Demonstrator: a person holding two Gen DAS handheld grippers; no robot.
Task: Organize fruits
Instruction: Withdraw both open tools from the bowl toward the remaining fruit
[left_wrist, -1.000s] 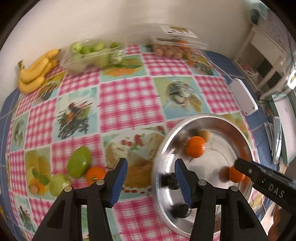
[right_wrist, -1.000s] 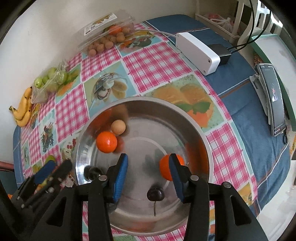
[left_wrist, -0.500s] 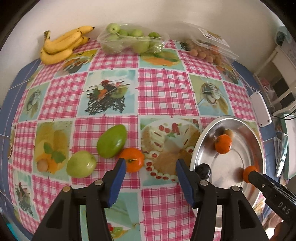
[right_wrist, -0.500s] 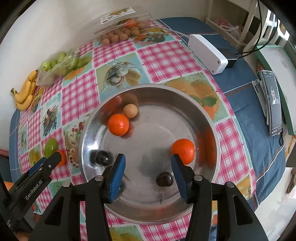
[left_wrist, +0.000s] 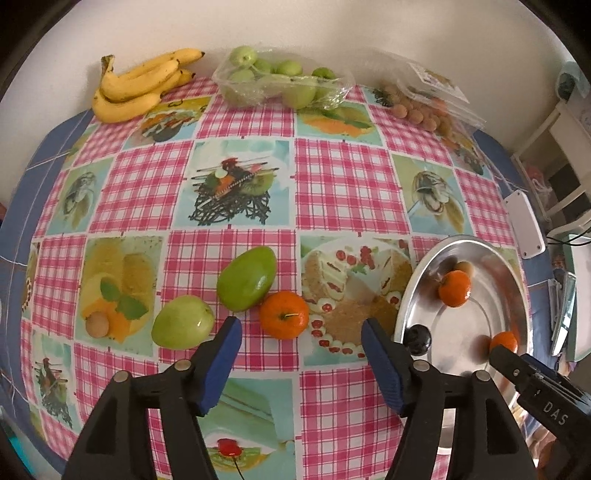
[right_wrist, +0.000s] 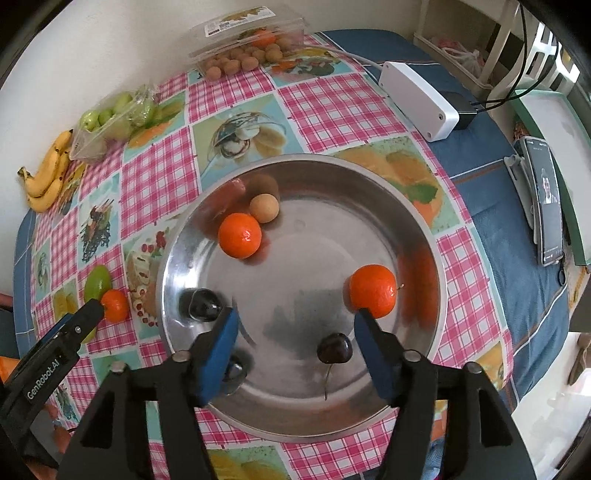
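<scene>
Left gripper (left_wrist: 301, 334): jaws gaped wide, empty, above the loose orange tangerine (left_wrist: 283, 314) on the checked cloth.
Right gripper (right_wrist: 293, 326): spread, holding nothing, over the round steel bowl (right_wrist: 436, 254).
Bowl contents: two tangerines, dark cherries.
Far wall: yellow bananas (left_wrist: 136, 86).

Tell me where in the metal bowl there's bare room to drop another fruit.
The metal bowl is bare in its middle and far right, between the two oranges. It is crowded near the front, around the cherries under the open right gripper.

Shiny metal bowl (right_wrist: 424, 236), glossy plastic tablecloth (left_wrist: 343, 184)
</scene>
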